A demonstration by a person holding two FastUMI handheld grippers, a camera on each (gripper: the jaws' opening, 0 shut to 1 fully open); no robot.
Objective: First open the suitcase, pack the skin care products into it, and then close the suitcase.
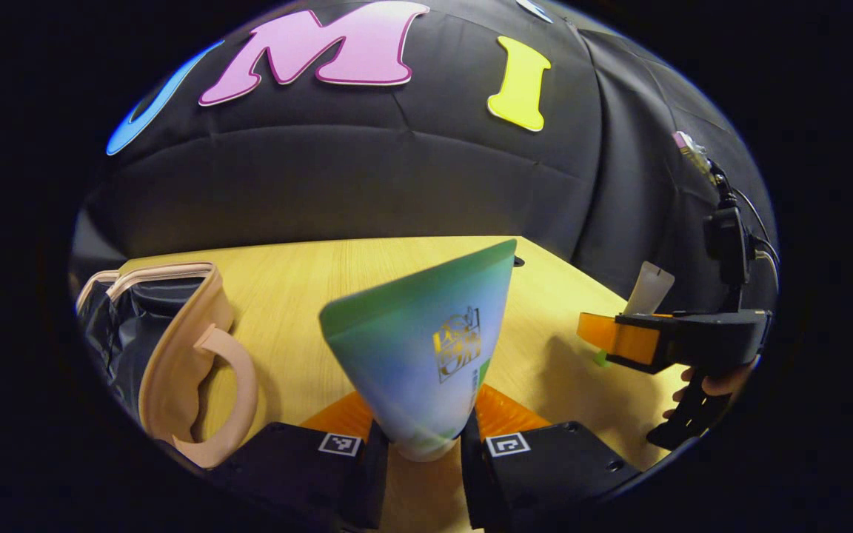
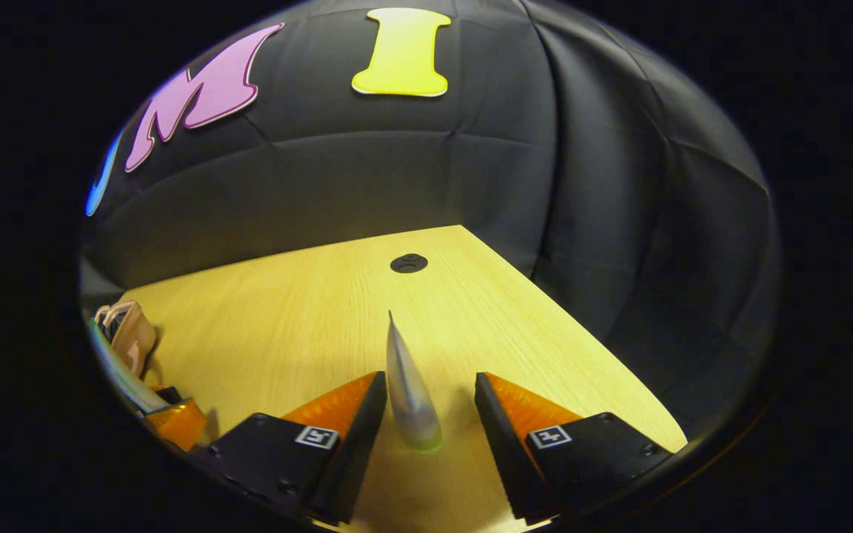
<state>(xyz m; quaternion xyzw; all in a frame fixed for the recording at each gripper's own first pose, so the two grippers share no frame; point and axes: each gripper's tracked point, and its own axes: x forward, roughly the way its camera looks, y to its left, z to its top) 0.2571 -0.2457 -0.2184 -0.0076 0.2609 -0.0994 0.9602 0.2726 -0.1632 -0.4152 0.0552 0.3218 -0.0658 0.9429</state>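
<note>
Suitcase (image 1: 175, 355) sits at the left edge of our left gripper view, cut off by the picture's rim, so we see just its pale pink shell, a curved handle, a zip line and some dark lining; it looks open, though how far we cannot tell. In the right gripper view it is a small pink shape at the far left (image 2: 129, 337), too small to read.

Between the fingers of our left gripper (image 1: 423, 437) stands a large tube (image 1: 426, 348), green fading to blue and white, with a gold printed mark. Both fingers press on its narrow lower end, and it blocks much of the wooden table (image 1: 308, 281) behind it.

Our right gripper (image 2: 426, 414) is spread, its fingers on either side of a slim white tube (image 2: 408, 389) standing on the table (image 2: 308, 311), clear of both. Its cap end shows a green glow. In the left gripper view this same gripper (image 1: 604, 337) appears at the right, held by a hand (image 1: 715, 385), with the white tube (image 1: 649, 290) rising behind it. A dark round hole (image 2: 409, 263) lies near the table's far edge.
</note>
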